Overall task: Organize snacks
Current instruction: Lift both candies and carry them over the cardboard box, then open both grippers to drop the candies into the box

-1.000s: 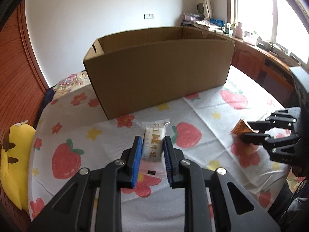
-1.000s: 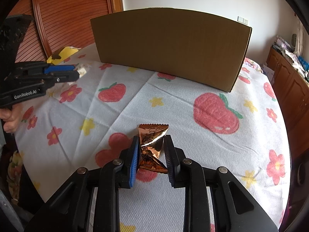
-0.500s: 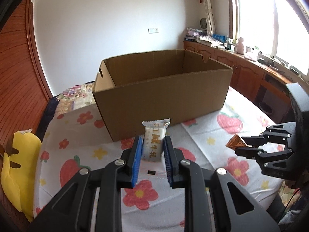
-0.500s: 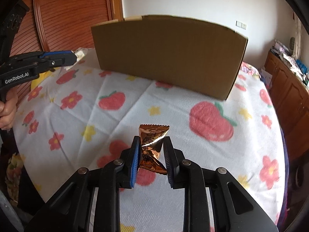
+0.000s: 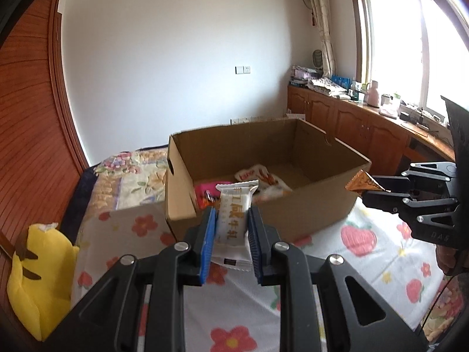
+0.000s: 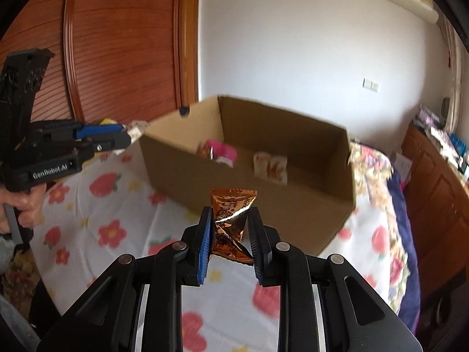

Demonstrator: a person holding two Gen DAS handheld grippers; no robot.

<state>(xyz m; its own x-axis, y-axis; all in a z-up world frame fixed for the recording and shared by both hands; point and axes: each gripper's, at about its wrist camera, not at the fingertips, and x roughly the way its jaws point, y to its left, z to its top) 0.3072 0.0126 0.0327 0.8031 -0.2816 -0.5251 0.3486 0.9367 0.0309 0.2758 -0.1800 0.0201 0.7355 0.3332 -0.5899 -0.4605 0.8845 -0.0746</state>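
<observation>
L gripper clamps a white snack pack; R gripper clamps a copper foil snack. Both held above the fruit-print cloth, just short of the open cardboard box w/ pink pack & white pack inside.

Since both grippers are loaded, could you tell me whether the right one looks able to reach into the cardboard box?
Probably yes: the cardboard box is open-topped, and the right gripper, shut on the copper packet, hangs before its near wall with nothing between.

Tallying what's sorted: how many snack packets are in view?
4: a white packet in the left gripper, a copper packet in the right gripper, pink and white-red ones inside the box. Others may be hidden.
</observation>
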